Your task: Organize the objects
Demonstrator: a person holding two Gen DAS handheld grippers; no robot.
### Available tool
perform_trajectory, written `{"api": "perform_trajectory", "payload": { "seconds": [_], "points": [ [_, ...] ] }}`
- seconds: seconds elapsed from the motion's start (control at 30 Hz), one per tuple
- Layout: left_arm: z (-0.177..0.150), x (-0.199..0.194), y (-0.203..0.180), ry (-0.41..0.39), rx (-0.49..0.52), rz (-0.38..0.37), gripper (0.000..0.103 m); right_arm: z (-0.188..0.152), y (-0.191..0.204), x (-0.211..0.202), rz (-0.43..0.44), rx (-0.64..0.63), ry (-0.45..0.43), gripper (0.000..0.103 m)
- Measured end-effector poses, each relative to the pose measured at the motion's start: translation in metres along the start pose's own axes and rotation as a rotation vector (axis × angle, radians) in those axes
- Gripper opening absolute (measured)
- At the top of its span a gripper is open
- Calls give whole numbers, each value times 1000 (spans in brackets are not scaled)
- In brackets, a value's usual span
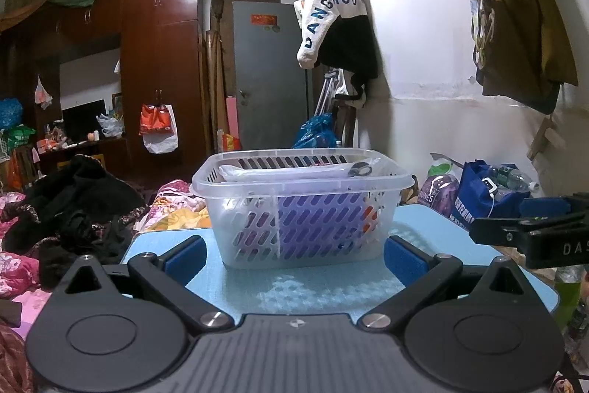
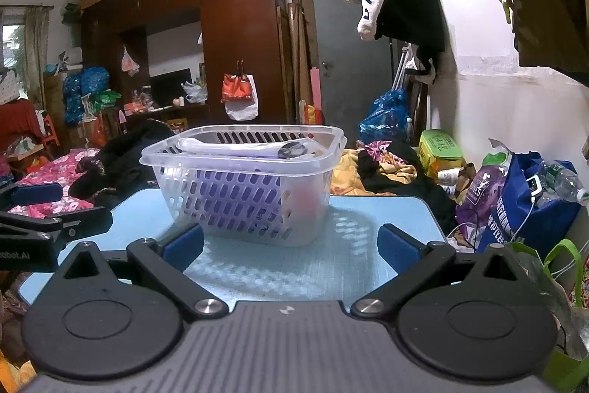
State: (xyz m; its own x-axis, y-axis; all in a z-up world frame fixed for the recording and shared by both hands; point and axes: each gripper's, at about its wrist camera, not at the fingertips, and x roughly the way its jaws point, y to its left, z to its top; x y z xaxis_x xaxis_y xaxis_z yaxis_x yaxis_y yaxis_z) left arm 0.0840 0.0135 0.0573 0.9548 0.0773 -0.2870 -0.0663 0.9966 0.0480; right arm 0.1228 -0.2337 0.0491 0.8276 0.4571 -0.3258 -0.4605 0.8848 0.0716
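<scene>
A clear slotted plastic basket point(image 1: 257, 220) point(image 2: 206, 186) stands on the light blue table point(image 1: 313, 286) point(image 2: 287, 267). Inside it lie a purple flat item point(image 1: 316, 220) point(image 2: 239, 194), a white long object across the top point(image 1: 279, 172) point(image 2: 228, 147), and something red-orange point(image 1: 368, 216) point(image 2: 309, 197). My left gripper point(image 1: 294, 256) is open just short of the basket, with nothing between its blue pads. My right gripper point(image 2: 291, 245) is also open and empty, near the basket's right front corner. Each gripper shows at the edge of the other's view: the right one point(image 1: 530, 231), the left one point(image 2: 48, 223).
A bed piled with dark clothes and floral bedding point(image 1: 73, 220) point(image 2: 110, 164) lies left of and behind the table. Bags and bottles point(image 1: 489, 190) point(image 2: 522, 205) crowd the right side by the wall. A wardrobe point(image 1: 158, 61) and grey door point(image 1: 268, 76) stand behind.
</scene>
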Motion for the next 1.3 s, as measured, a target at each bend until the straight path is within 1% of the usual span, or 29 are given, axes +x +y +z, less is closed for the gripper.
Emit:
{"api": "perform_trajectory", "payload": {
  "seconds": [0.3,0.47,0.57,0.7,1.3],
  "points": [
    [-1,-3,-1,-13,-6,-2,103,2,-3,-2,4,15,-4,103],
    [-1,-3,-2,-3,-4,-9,103,2,-3,-3,6,14,-9,103],
    [0,-7,0,-12,-17,-18,103,2,-3,-3,10,17,-10,103],
    [0,-11,-2,-19,-9,-14,103,2,-2,-3,7,13,-10,103],
    [-2,-6,-7,2,7,-25,103,1,-5,-2,18,19,-5,103]
  ]
}}
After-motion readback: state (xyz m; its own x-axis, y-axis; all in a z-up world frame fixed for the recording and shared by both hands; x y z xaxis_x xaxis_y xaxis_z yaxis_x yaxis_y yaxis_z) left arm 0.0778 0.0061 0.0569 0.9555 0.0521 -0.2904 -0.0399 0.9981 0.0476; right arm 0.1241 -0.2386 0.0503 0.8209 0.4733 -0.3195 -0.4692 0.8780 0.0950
